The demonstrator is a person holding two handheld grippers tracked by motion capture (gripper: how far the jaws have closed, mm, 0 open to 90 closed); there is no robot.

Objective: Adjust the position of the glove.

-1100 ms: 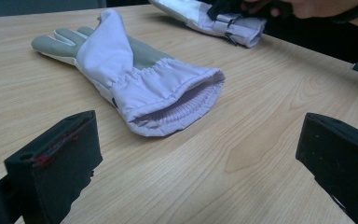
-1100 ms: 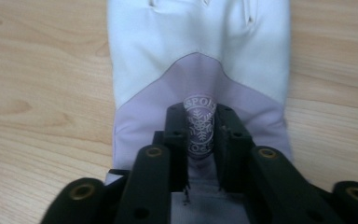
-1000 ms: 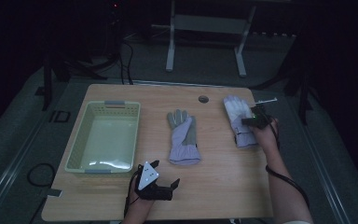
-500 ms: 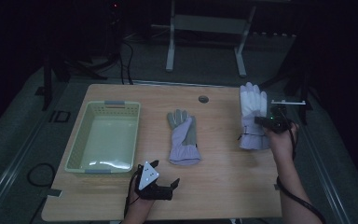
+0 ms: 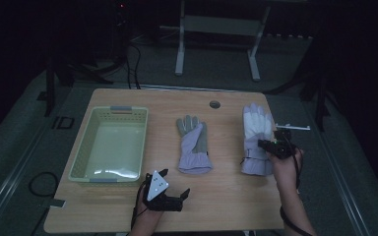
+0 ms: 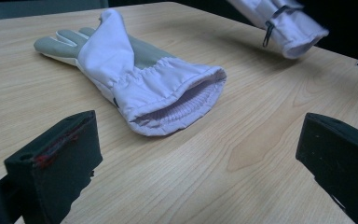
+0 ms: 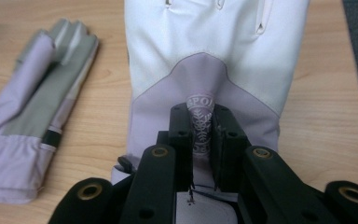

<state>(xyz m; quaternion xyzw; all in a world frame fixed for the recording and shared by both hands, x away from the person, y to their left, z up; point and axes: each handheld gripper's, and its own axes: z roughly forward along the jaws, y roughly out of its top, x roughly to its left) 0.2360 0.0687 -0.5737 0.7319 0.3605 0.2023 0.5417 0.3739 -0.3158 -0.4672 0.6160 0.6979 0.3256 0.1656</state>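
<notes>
**Right tongs clamped on the white glove; left tongs open and idle**

The right tongs (image 7: 200,140) are closed almost fully on a pinched fold of fabric on the back of the white glove (image 7: 214,51), at the printed emblem just below the white panel. In the high view the right tongs (image 5: 271,145) sit at the right edge of this glove (image 5: 256,137), which occupies the right part of the wooden surface (image 5: 226,196), fingers pointing away from the person. In the left gripper view the glove's cuff end (image 6: 289,32) appears raised off the surface, with a shadow beneath it.

The left tongs (image 5: 174,194) rest near the front edge of the surface. Their jaws stand wide apart with nothing between them, as the left gripper view shows.

A second glove (image 5: 193,145), lilac with a grey palm, lies flat at the middle of the surface, well apart from the white glove. Its open cuff (image 6: 182,102) faces the left tongs.

A pale green basket (image 5: 78,167) stands on the left part of the surface. A round cable hole (image 5: 214,104) is set near the far edge.
</notes>
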